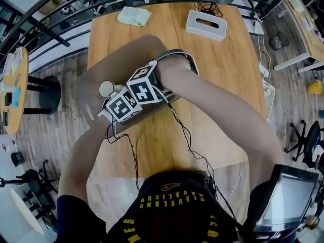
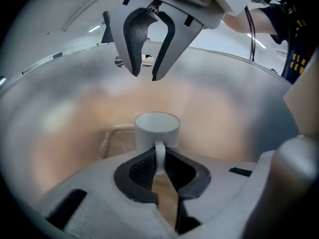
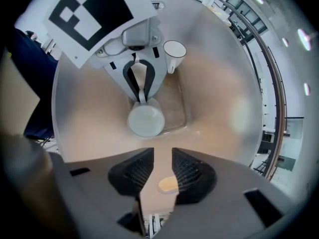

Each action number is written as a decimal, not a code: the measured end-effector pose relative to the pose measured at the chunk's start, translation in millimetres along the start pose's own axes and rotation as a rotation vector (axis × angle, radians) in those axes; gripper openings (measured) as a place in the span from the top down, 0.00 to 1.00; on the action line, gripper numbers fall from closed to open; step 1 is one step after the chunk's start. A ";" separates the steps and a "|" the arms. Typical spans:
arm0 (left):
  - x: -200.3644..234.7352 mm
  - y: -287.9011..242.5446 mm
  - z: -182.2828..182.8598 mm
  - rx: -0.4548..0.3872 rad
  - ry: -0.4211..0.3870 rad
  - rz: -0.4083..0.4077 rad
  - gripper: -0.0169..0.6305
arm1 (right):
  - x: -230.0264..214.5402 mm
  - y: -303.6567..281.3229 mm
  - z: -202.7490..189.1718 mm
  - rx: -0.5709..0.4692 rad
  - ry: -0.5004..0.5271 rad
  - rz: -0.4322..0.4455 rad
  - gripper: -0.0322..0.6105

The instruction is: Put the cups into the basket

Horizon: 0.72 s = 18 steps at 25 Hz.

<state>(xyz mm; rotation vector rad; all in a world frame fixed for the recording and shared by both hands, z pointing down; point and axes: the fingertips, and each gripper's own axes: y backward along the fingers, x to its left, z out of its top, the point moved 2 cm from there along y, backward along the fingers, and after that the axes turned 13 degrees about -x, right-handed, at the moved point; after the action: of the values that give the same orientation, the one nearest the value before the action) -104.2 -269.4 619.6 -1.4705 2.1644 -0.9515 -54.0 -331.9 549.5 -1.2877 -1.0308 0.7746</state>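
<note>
Both grippers reach into the grey translucent basket (image 1: 91, 80) on the wooden table. My left gripper (image 2: 160, 171) is shut on the handle of a white cup (image 2: 157, 128), which stands upright on the basket floor. The right gripper view shows that same cup (image 3: 145, 119) from above, with the left gripper (image 3: 142, 96) behind it. A second white cup (image 3: 174, 51) stands further back in the basket and is also visible in the head view (image 1: 106, 88). My right gripper (image 3: 162, 171) faces the left one, open with nothing between its jaws. In the head view the marker cubes hide both sets of jaws.
A white tissue box (image 1: 206, 24) and a green cloth (image 1: 134, 15) lie at the far end of the table (image 1: 223, 85). Cables trail from the grippers toward the person. A power strip (image 1: 267, 92) sits off the right edge.
</note>
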 end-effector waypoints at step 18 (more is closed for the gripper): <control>-17.0 -13.3 -37.9 0.178 0.017 -0.082 0.89 | -3.9 4.0 1.9 -0.080 -0.059 -0.019 0.78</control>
<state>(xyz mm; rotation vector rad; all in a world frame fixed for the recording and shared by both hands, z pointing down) -112.0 -244.5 654.6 -1.4796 1.9865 -1.1563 -56.9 -334.1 544.8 -1.3279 -1.1297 0.7665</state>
